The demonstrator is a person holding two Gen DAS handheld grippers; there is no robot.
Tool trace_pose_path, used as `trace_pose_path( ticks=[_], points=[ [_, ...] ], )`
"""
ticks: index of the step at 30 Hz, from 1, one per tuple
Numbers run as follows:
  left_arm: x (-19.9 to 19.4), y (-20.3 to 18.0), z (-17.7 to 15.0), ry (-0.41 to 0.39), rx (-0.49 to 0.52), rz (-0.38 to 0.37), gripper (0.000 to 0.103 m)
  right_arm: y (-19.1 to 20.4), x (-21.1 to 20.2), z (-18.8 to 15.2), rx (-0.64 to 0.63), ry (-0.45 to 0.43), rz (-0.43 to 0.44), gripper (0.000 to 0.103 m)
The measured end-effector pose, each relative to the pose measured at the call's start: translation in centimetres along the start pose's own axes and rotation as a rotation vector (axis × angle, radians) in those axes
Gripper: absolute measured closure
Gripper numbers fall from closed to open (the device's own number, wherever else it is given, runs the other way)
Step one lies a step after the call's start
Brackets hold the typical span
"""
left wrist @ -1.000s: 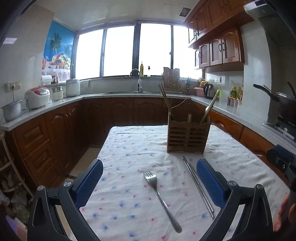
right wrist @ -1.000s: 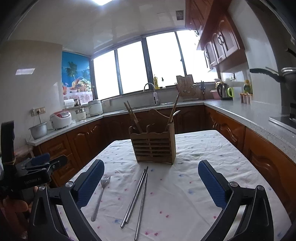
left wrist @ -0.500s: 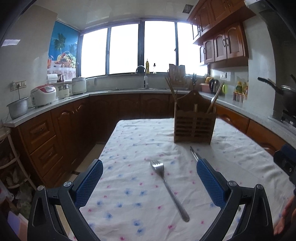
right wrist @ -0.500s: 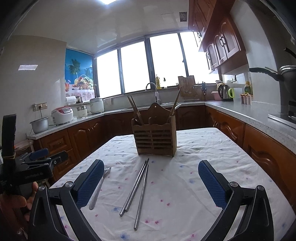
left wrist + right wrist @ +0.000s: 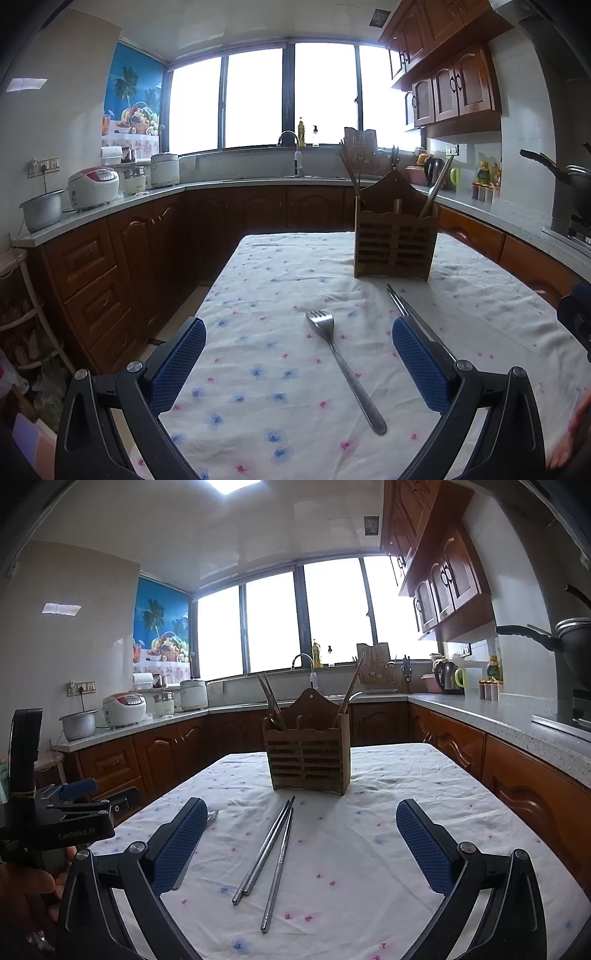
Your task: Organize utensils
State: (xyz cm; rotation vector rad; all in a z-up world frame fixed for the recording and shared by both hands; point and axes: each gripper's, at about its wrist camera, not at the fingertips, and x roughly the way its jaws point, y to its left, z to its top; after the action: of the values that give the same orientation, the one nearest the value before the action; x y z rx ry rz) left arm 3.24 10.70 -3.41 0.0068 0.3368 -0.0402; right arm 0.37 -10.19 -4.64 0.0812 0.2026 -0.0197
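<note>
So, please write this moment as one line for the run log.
left gripper: open, over steel fork | right gripper: open, over metal chopsticks | slatted wooden utensil holder: upright on floral tablecloth

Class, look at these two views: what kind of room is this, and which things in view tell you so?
Most likely a home kitchen: a sink faucet under the window, a rice cooker on the counter, and wooden wall cabinets.

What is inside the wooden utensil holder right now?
Sticking out of the wooden utensil holder: wooden chopsticks leaning left and a long wooden handle leaning right. Whatever sits lower is hidden behind its slatted front, so a full count is not possible.
</note>
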Motion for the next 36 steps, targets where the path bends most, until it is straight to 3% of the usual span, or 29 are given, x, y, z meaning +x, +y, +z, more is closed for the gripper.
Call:
trace_pose_path(
  ticks=[13,36],
  points=[
    [-0.25,0.58,-0.12,-0.039,-0.009,-0.006,0.001,-0.40,-0.04,0.02,0.015,-0.013,0.004,0.000],
    [-0.18,0.63,0.13,-0.032,-0.007,-0.010,0.001,-0.46,-0.01,0.02,0.021,-0.015,0.007,0.000]
  ],
)
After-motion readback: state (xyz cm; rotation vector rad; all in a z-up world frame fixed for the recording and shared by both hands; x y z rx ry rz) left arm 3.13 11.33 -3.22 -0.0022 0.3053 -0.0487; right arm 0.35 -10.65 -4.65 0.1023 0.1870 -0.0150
